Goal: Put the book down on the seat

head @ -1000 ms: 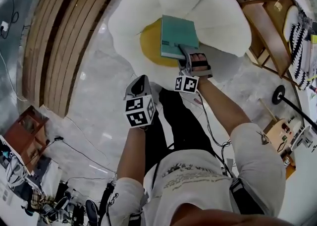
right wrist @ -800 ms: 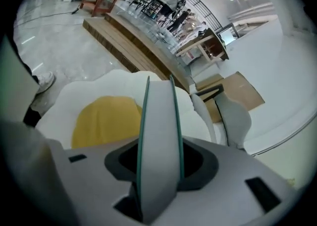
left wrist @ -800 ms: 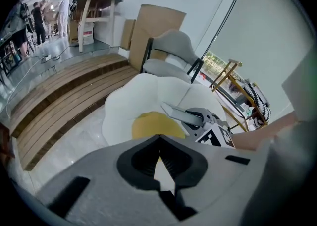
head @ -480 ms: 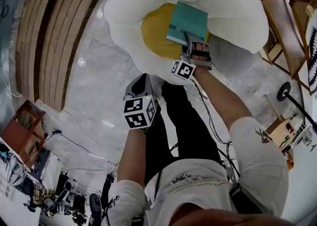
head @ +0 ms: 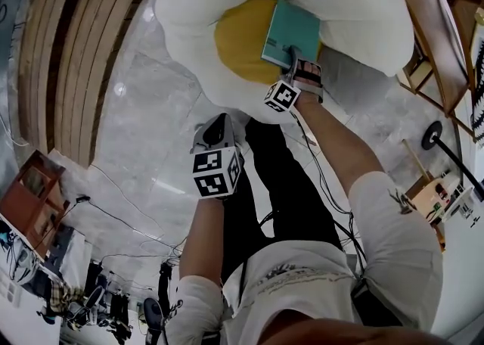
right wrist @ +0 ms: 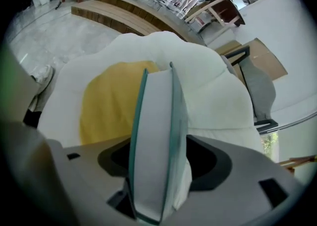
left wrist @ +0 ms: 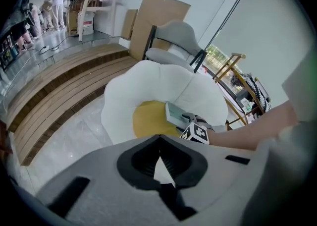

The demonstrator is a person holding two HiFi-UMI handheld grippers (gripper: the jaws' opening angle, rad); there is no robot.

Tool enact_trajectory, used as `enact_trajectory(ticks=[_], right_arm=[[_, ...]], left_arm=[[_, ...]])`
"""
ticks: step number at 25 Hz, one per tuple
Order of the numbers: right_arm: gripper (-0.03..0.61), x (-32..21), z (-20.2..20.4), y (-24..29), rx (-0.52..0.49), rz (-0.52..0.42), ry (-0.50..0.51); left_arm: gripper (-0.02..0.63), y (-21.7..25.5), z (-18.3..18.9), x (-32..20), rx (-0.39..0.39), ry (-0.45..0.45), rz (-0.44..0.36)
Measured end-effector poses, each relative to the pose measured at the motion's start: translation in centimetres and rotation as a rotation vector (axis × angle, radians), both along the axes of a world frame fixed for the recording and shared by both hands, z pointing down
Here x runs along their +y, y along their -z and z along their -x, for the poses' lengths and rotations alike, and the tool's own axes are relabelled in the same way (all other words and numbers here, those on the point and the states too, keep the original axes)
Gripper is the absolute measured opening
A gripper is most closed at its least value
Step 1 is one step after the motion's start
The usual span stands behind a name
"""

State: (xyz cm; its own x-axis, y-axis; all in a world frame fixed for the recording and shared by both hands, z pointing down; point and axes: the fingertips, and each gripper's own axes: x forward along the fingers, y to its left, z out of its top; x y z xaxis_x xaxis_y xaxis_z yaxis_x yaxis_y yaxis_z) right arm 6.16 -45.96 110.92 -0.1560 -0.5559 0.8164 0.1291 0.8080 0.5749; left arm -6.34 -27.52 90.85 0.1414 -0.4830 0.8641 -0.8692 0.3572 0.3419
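Seat (head: 189, 18): soft padded cushion with a scalloped, petal-like white rim and a round yellow centre (head: 238, 37); the surface looks plush and matte. It stands on a glossy grey stone-look floor (head: 128, 132), beside curved steps of wooden slats (head: 68, 48).

Book (head: 291, 24): it sits over the seat, across the line where the yellow centre meets the white padding on my right. My right gripper (head: 295, 60) reaches its near edge, and that edge stands between the two jaws. In the right gripper view the page block faces the camera, with a thin cover on each side. The jaws are opening, and a dark gap shows on either side of the book. I cannot tell whether the book already bears fully on the cushion.

The book is a flat rectangle with a plain teal cover and smooth white page edges; it looks closed and undamaged.

My left gripper (left wrist: 159, 160) hangs above the floor, well apart from the seat, with its jaws together and nothing between them.
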Motion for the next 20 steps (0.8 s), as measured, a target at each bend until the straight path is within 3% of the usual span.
enact_trajectory(ticks=[7,11,12,14,15,20], right_arm=[[0.276,4.4,-0.3,-1.7,-0.119,0.278,-0.142],[0.270,6.8,0.7,-0.7,-0.265,0.505,-0.333],[0.249,6.8,0.9,0.0,-0.300,0.534,-0.382],[0.066,6.6,1.6,2.0,-0.365,0.555,-0.436],[0.039,6.6,2.1,3.2,-0.398,0.563,-0.436],[0.028,7.3,4.3,8.2,-0.527,0.613,-0.446]], left_arm=[[0.020,-0.2,0.1,0.3,0.011,-0.005,-0.006],[0.020,0.1,0.4,0.4,0.017,0.000,-0.022],[0.020,0.2,0.6,0.4,0.016,0.000,-0.026],[0.020,0.5,1.0,0.4,0.013,0.000,-0.037],[0.020,0.7,1.2,0.4,0.011,0.000,-0.044],[0.020,1.9,2.0,-1.2,-0.006,-0.016,-0.092]])
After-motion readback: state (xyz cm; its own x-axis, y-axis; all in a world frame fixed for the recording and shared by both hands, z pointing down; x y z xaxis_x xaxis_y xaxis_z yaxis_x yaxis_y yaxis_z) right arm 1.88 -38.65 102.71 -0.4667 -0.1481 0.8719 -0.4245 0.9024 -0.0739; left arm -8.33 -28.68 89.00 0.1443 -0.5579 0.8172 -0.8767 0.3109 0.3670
